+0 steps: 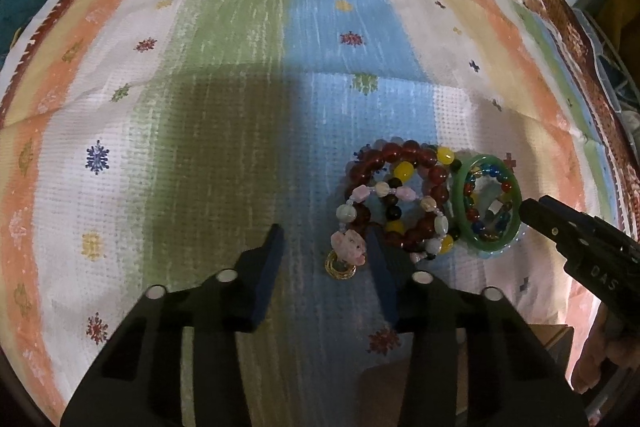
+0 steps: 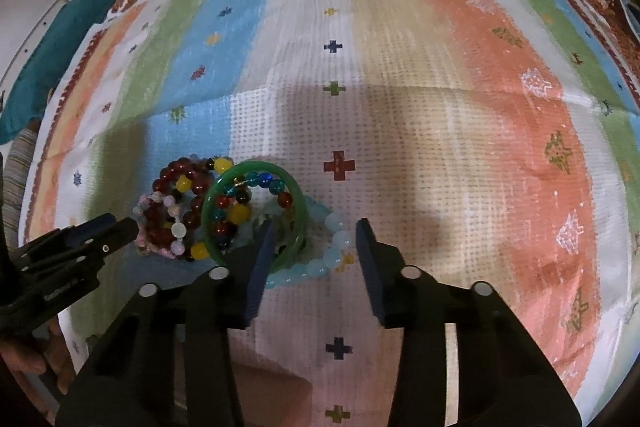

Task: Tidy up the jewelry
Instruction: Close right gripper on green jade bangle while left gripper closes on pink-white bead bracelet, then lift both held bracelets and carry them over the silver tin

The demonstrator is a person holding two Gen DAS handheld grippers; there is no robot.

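The bracelets (image 1: 400,203) are still lying heaped at lower right; the left gripper (image 1: 326,247) and right gripper (image 2: 314,239) are hovering with jaws spread, pinching nothing.

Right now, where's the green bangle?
On the striped cloth, the green bangle lies at the pile's right edge, over a pale blue bead bracelet, beside the red bead bracelets.

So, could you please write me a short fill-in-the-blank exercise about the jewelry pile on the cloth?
1. The solid bangle in the pile is ____ in colour.
2. The jewelry lies on a ____ cloth.
3. The strand of pale beads under the bangle is light ____.
4. The jaws of the right gripper stand ____.

Missing words: green; striped; blue; open
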